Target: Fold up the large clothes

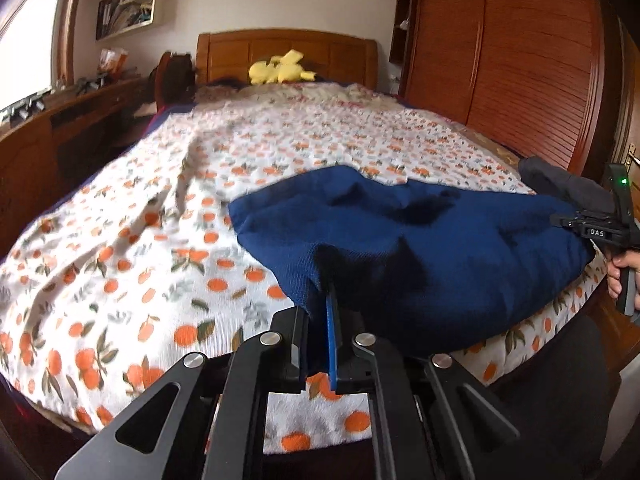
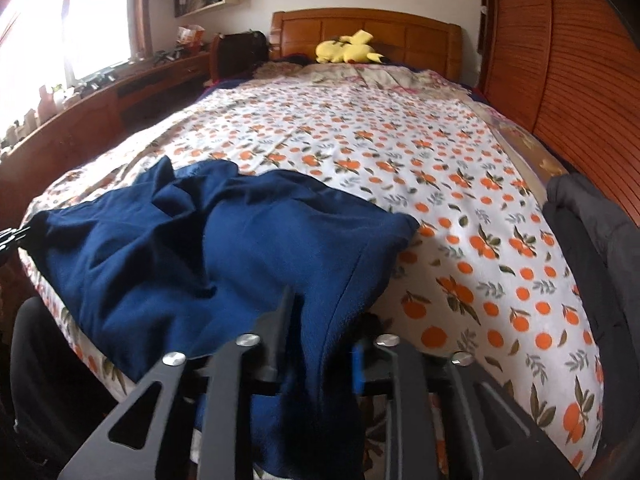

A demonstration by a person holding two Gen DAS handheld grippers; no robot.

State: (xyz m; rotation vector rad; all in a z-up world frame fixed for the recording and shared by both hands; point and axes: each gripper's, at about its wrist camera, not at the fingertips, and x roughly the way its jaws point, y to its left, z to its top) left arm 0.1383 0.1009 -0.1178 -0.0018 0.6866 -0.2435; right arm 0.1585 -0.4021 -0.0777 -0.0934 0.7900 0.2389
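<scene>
Soft, floppy, light blue sweater (image 1: 420,248) lying on bed (image 1: 160,200) near its front edge, pinched at one corner by left gripper (image 1: 326,300), loosely between half-parted right gripper (image 2: 320,320); best grabbed by corners.

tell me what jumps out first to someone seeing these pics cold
A dark blue garment lies spread across the near end of a bed whose orange-print cover fills both views. Each gripper has a near corner of it between its jaws. A yellow plush toy sits far back by the wooden headboard.
</scene>
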